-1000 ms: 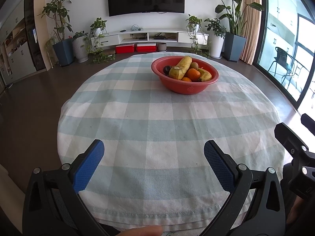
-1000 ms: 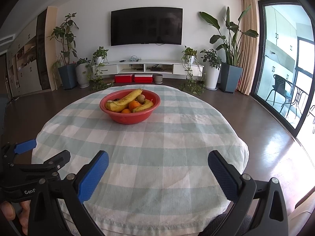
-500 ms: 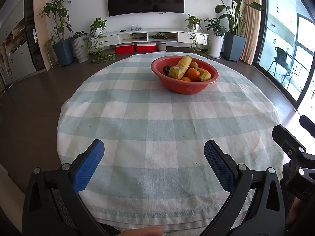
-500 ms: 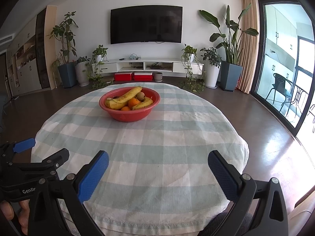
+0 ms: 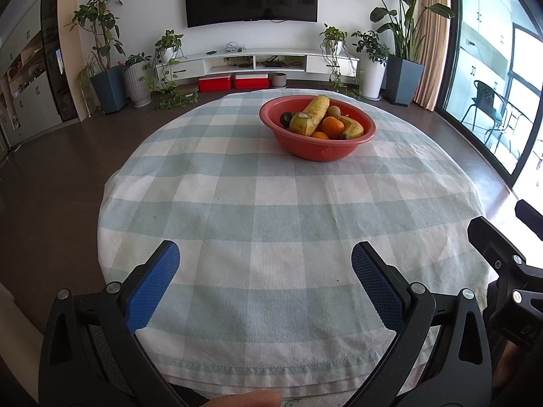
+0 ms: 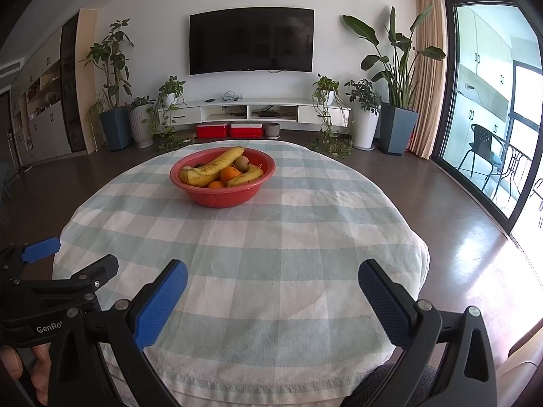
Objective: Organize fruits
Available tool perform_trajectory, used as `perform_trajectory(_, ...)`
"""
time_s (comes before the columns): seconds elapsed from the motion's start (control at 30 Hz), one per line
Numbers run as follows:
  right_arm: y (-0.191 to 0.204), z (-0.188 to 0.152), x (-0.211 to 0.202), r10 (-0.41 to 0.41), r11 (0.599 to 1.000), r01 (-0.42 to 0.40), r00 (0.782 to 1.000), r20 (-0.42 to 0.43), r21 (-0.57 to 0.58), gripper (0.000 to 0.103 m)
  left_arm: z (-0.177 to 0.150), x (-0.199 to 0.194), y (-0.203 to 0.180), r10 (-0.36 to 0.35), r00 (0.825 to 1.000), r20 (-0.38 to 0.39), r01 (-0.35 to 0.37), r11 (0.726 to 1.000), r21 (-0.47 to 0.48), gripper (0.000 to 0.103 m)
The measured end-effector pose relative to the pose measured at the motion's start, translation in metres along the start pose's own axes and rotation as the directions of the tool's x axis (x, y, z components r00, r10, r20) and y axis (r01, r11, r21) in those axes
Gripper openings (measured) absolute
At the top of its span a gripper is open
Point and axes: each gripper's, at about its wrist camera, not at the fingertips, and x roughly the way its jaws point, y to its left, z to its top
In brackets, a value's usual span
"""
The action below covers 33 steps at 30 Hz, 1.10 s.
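My left gripper (image 5: 265, 261), black frame with blue textured pads, was spread wide and empty, hovering over the near edge of the round table under a pale blue-and-white checked cloth (image 5: 271, 210). A fingertip (image 5: 247, 398) of mine showed at the bottom of the left wrist view. Ahead of that gripper and a bit right sat the red round plastic bowl (image 5: 322, 151), well apart from the pads. In it, left to right: a dark round fruit (image 5: 287, 118), a big yellow banana (image 5: 310, 113) lying diagonally across the top, an orange (image 5: 332, 126) just beside it, a brown kiwi (image 5: 333, 112) behind, and a smaller yellow banana (image 5: 353, 129) against the right rim. A second orange (image 5: 319, 135) peeked out below the big banana.

Far right of the left wrist view, part of my right gripper's black frame (image 5: 502, 264) was in shot.

My right gripper (image 6: 272, 279), same build, was also released, nothing between the pads, held over the near table edge. From it the bowl (image 6: 220, 196) sat ahead and slightly left, well apart. At far left in this view, the left gripper (image 6: 51, 271) was beside mine, with my hand (image 6: 23, 369) on its handle.

Behind the table: wall-mounted black television (image 6: 251, 40), white low cabinet (image 6: 253, 110), potted plants either side.
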Motion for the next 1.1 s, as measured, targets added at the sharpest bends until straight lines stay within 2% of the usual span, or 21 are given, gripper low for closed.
perform_trajectory(1.1, -0.0006, 0.0009, -0.0025, 0.001, 1.0, -0.001, 1.0, -0.005, 0.0, 0.103, -0.0021, -0.0013, -0.0013, 0.008, 1.0, 0.003, -0.008, 1.0, 0.001, 0.103)
